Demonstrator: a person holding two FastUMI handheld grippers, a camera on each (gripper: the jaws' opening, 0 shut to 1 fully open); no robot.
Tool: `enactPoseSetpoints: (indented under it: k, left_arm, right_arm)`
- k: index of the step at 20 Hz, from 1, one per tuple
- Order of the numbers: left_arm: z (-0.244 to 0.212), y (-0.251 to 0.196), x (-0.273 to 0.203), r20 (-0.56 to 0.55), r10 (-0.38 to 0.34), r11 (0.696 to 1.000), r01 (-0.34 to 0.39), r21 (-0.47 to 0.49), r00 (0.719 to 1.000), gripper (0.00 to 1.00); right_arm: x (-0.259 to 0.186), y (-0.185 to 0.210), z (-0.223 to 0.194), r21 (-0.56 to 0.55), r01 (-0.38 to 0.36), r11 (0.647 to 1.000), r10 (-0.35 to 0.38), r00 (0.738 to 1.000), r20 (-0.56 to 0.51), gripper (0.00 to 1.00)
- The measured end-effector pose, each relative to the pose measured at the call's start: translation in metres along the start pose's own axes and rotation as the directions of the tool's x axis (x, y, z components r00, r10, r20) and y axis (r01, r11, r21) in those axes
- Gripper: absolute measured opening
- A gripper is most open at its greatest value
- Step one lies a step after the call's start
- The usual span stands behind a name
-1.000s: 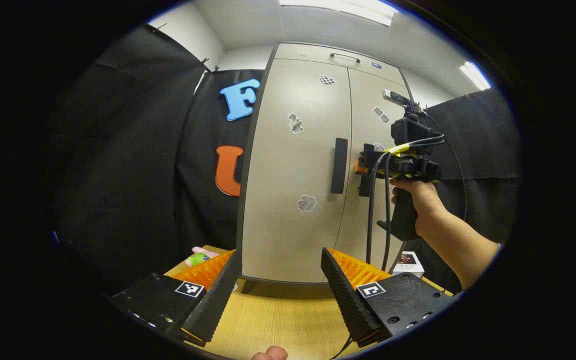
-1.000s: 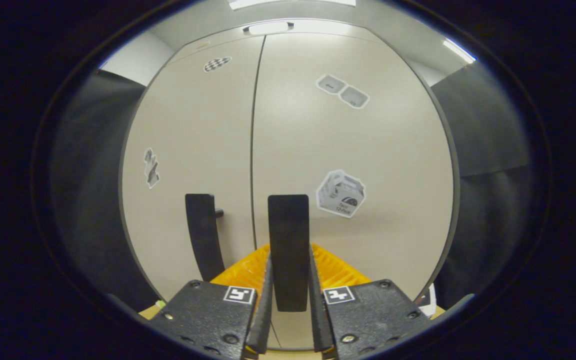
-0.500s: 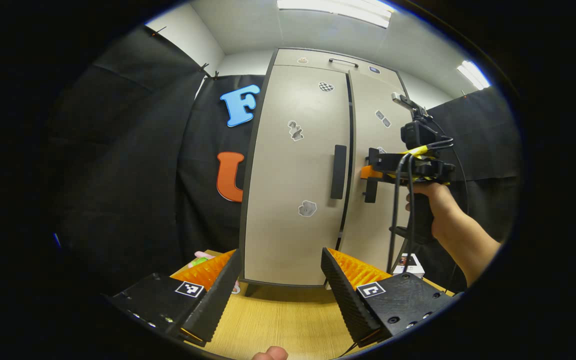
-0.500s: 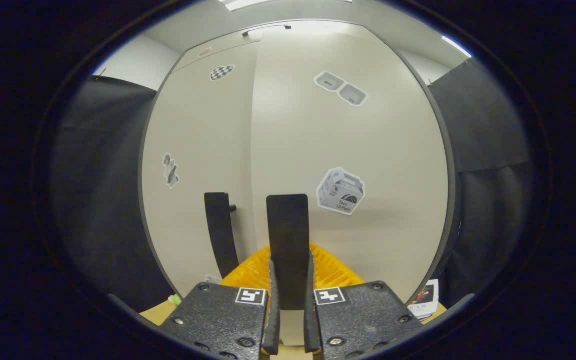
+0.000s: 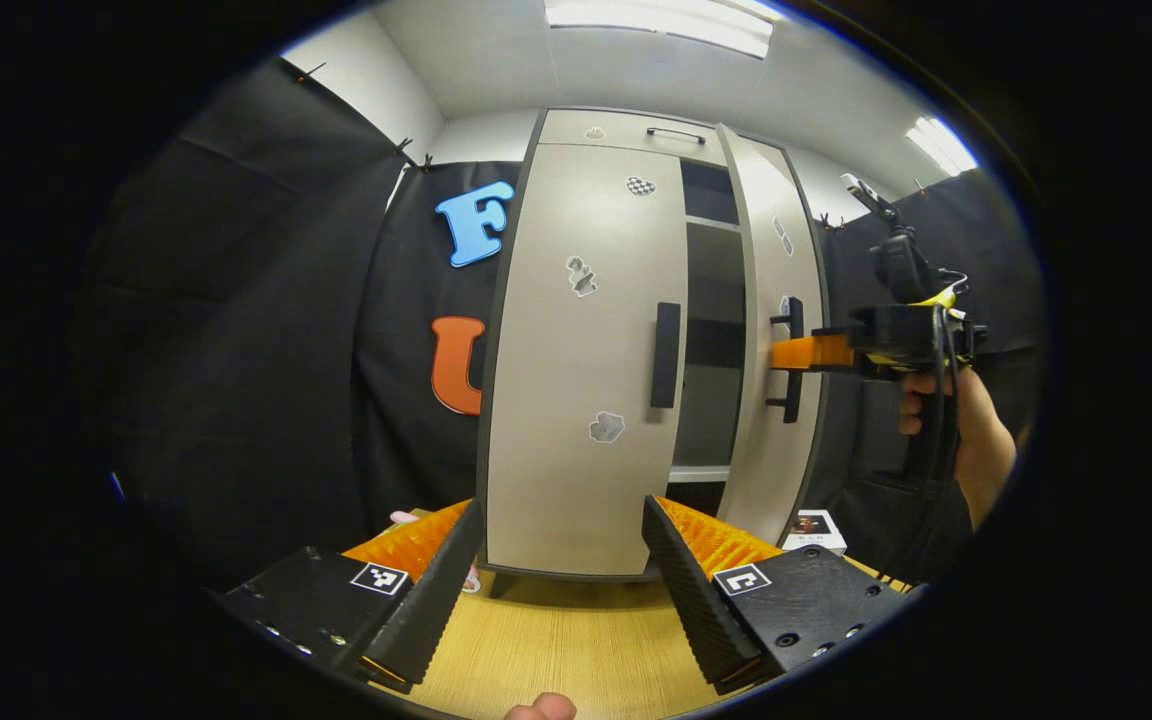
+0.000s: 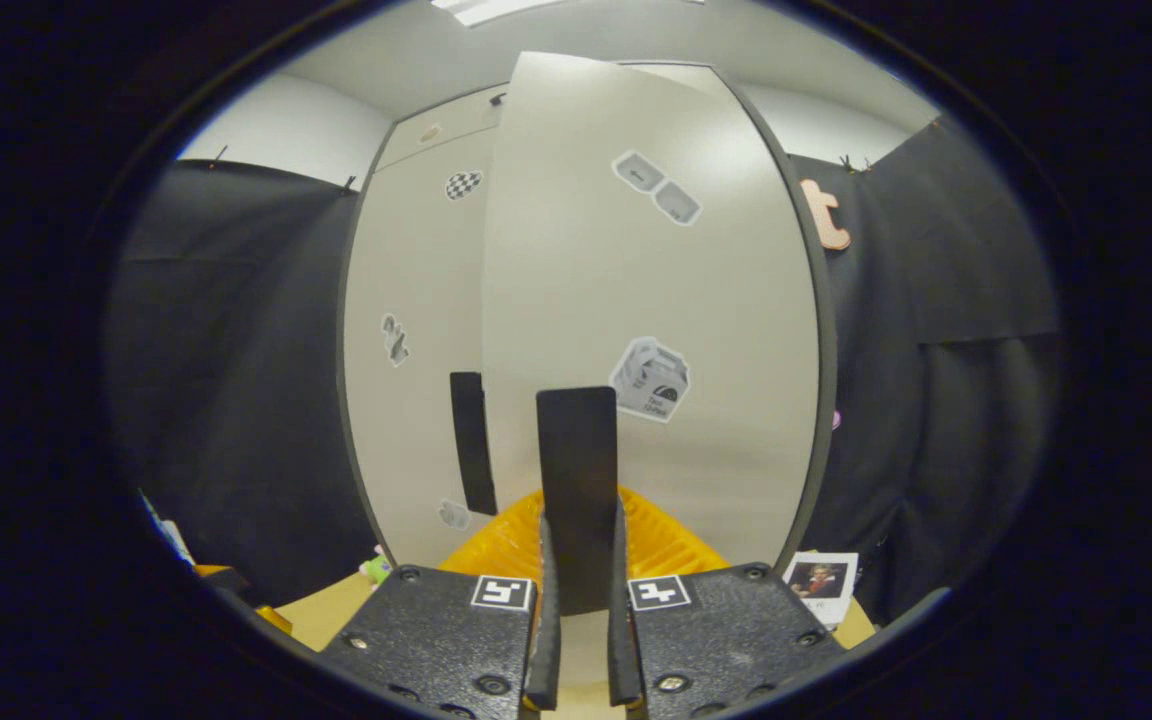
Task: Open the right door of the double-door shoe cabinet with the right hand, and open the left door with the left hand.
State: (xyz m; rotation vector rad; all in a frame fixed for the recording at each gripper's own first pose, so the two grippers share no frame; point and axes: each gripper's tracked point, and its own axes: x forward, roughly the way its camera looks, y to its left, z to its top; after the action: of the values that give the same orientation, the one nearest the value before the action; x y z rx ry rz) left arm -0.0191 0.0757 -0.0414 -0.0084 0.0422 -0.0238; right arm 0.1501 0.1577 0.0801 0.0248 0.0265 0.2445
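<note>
A: Start at the left of the left gripper view. What have we got?

B: The left gripper [image 5: 561, 570] sits at the bottom of the frame with its fingers spread wide, holding nothing. Above it, centre frame, stands the shoe cabinet [image 5: 626, 135]. The left door [image 5: 586, 350] is flat and closed, its left handle [image 5: 665, 355] a dark vertical bar near the door's right edge.

A: And further right?

B: A dark gap with shelves, then the right door [image 5: 781, 300] swung partly out. Right of that, the right gripper [image 5: 794, 353] reaches in from the right edge, with a hand [image 5: 936, 400] on its grip.

A: Is it actually clamped?

B: In the right gripper view, the right handle [image 6: 577, 480] stands upright in the lower centre, and both fingers press against its sides. So yes, closed on the handle.

A: How would you do this pull well?

B: I'd follow the door's arc, not a straight line, letting the gripper turn with the handle so the bar doesn't twist out of the fingers. Keep the clamp firm and the pull level. I'd judge the right door is roughly half open.

A: And the left side?

B: Not yet begun. It needs to rise from the wooden tabletop [image 5: 556, 650] towards the left handle and straddle the bar squarely before closing.
</note>
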Motion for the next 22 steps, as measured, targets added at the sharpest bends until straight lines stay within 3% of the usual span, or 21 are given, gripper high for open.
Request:
enactPoseSetpoints:
  k: [5, 15, 22]
  left_arm:
    - [0.003, -0.010, -0.002, 0.015, 0.001, 1.000, -0.001, 0.009, 1.000, 0.95]
    - [0.006, -0.062, 0.007, 0.030, -0.074, 0.997, 0.073, 0.023, 0.997, 0.95]
    - [0.002, -0.079, 0.013, 0.017, -0.102, 0.994, 0.102, 0.037, 0.995, 0.95]
  right_arm:
    - [-0.044, -0.031, -0.001, -0.009, 0.009, 1.000, -0.009, 1.000, 0.007, 0.22]
    - [-0.101, -0.117, 0.001, -0.027, 0.126, 0.992, -0.126, 0.992, 0.016, 0.15]
    - [-0.114, -0.182, 0.004, -0.032, 0.275, 0.961, -0.274, 0.961, 0.039, 0.07]
